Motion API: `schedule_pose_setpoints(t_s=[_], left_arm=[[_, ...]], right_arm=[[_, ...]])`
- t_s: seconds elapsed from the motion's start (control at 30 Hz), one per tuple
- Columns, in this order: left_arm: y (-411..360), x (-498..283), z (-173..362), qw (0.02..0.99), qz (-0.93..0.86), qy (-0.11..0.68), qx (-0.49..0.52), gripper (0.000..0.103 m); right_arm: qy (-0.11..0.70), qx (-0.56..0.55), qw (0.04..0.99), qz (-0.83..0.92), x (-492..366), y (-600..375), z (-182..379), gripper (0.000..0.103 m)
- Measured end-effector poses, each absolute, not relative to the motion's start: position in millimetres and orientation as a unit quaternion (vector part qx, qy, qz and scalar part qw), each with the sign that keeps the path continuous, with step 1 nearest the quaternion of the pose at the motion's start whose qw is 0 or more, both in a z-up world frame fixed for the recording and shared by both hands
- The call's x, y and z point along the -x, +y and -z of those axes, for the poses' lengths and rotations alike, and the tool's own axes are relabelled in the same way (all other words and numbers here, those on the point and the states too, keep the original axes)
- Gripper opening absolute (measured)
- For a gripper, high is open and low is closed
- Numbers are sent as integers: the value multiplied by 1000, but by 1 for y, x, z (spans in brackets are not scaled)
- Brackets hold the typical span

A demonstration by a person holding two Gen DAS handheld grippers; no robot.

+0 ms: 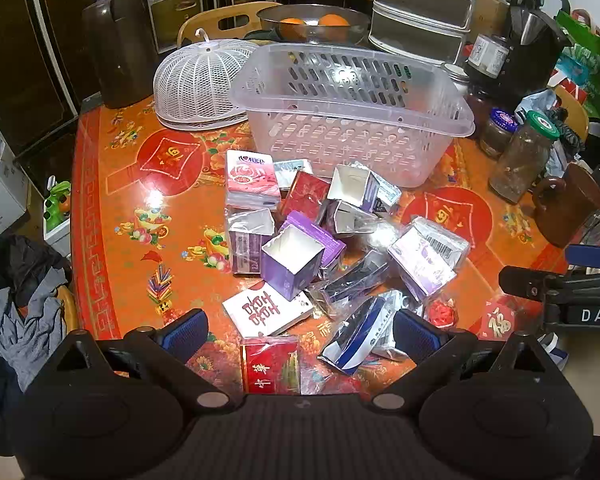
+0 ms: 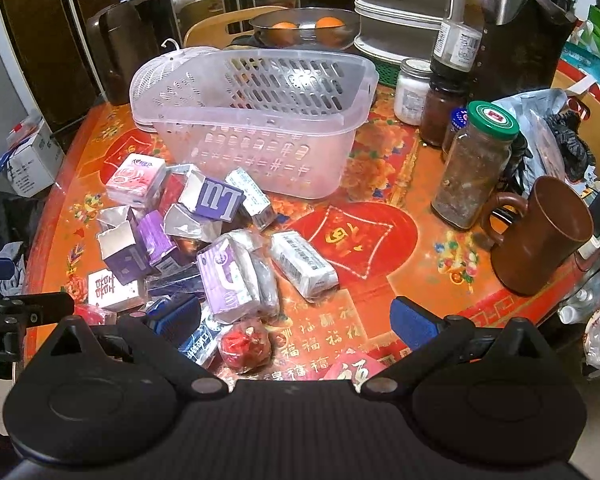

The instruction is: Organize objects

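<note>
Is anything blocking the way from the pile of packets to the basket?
Nothing visible does. The basket stands open-topped just behind the pile, with no lid and nothing visible inside. Both grippers, left and right, hang open over the pile's near edge.

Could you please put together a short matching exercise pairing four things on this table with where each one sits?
Things:
1. clear basket
2. brown mug
3. oranges
4. white dome cover

Places:
A. in the metal bowl at the far side
B. at the table's right edge, near the green-lidded jar
C. just behind the pile of small boxes
D. left of the basket, beside the dark thermos

Pairs: 1-C, 2-B, 3-A, 4-D
</note>
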State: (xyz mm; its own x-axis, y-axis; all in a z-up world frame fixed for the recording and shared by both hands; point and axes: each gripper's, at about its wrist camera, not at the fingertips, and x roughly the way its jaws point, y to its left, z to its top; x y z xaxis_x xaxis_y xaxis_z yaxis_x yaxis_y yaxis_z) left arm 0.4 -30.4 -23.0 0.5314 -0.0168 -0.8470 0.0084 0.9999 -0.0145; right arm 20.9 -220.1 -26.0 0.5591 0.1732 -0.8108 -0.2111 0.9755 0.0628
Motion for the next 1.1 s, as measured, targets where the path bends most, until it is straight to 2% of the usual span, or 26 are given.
schedule_pose_setpoints(t_s=[1.1], left_arm=[[-52, -14, 26, 872, 9, 490, -10, 100]], right_arm=[[456, 9, 884, -106, -26, -236, 30, 103]])
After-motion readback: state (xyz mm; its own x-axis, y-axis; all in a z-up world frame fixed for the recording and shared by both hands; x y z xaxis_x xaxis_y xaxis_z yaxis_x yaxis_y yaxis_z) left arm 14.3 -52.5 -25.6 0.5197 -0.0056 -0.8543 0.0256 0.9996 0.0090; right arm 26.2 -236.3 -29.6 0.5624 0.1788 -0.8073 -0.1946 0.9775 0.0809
